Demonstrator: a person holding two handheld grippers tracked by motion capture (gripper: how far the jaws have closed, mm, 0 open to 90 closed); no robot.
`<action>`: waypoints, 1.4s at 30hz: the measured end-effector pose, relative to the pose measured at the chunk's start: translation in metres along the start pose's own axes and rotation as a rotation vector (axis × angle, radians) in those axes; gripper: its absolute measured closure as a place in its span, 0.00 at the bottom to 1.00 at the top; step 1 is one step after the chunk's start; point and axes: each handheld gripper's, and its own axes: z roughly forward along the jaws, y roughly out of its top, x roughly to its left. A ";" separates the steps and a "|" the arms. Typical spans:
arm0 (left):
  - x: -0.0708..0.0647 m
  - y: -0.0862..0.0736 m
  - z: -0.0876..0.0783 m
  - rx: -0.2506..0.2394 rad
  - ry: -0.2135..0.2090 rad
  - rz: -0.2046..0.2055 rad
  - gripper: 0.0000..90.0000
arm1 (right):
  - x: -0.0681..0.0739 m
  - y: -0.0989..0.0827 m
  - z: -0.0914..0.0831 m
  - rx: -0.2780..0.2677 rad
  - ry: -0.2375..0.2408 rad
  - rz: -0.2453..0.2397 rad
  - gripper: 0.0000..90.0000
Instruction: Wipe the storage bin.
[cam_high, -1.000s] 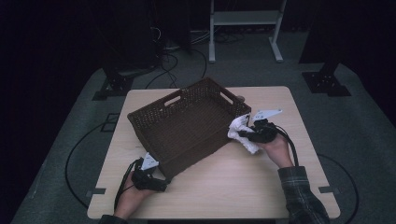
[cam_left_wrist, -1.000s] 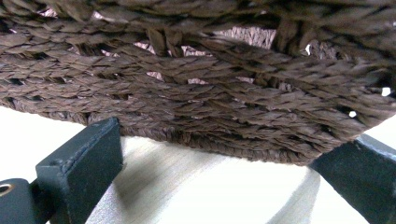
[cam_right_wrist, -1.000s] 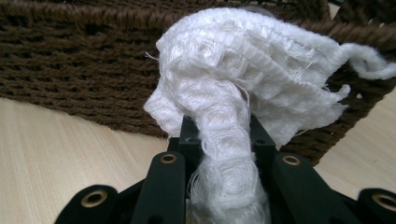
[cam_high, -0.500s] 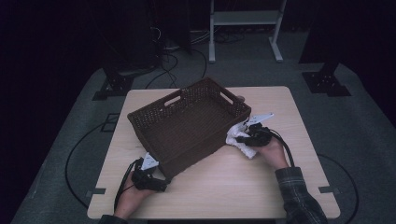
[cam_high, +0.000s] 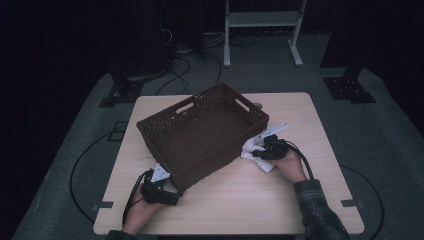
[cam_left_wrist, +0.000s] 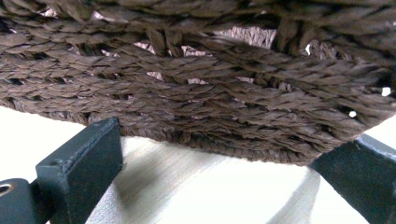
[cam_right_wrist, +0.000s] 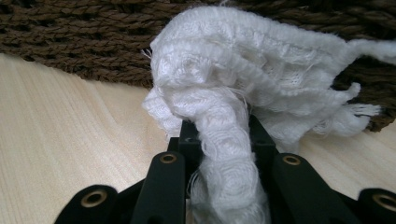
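The right gripper (cam_right_wrist: 218, 135) is closed on a white cloth (cam_right_wrist: 243, 84); in the right gripper view a twisted part of the cloth sits between the two black jaws, and the loose rest hangs in front of them. In the high view this cloth (cam_high: 254, 151) lies right of centre, low over the table (cam_high: 310, 120) and just beside the right wall of the brown woven basket (cam_high: 200, 132). The basket looks empty inside.

The left gripper (cam_high: 167, 192) is at the lower left of the high view, at the near corner of the basket. In the left gripper view its jaws stand wide apart, with the basket wall (cam_left_wrist: 196, 93) in front of them and nothing between the pads, so it is open.

I judge the step is to bring the cloth into the basket. To do it well, the right hand should lift until the hanging ends pass over the rim, because the frayed threads can catch on the weave. Then it should go over the middle of the basket before the jaws release. The left gripper may steady the corner so the basket does not slide.
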 end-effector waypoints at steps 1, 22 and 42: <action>0.000 0.000 0.000 0.000 0.000 0.000 0.02 | 0.000 0.000 0.000 0.000 0.000 0.000 0.81; 0.000 0.000 0.000 -0.001 0.000 0.000 0.02 | 0.012 0.022 -0.046 -0.143 -0.036 -0.036 0.81; 0.000 0.000 0.000 -0.002 -0.001 -0.002 0.02 | 0.031 0.038 -0.065 -0.236 -0.005 -0.087 0.81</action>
